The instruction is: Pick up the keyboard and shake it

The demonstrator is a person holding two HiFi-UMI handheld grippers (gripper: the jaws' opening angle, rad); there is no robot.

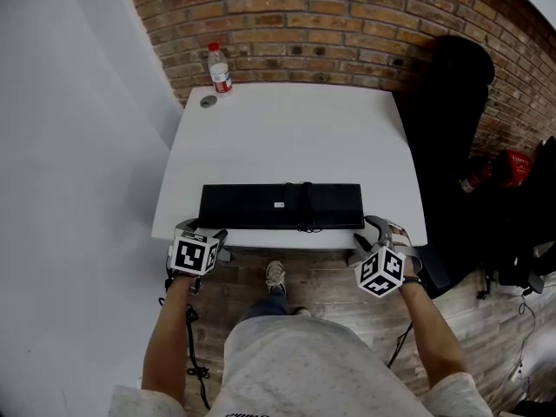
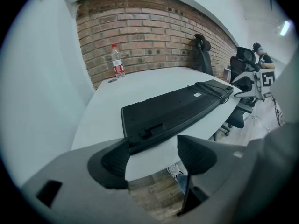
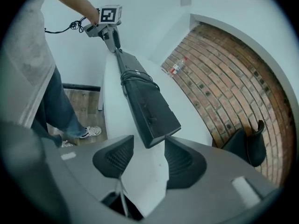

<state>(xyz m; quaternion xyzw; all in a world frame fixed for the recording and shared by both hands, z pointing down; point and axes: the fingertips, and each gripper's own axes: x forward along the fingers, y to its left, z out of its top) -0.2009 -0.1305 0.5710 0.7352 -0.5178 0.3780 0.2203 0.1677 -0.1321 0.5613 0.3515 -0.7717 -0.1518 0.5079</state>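
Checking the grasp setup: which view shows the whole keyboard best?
The head view: the keyboard lies whole, seen from above, at the near edge of the table. The gripper views show it foreshortened, each from one end.

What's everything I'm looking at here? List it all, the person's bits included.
table: one, white, centre
wall: one, red brick, behind the table
keyboard: one, black, along the table's near edge
cable: one, black, wrapped round the keyboard's middle
bottle: one, clear with red label, table's far left corner
chair: one, black, right of the table
left gripper: one, grey, open, by the keyboard's left end
right gripper: one, grey, open, by the keyboard's right end
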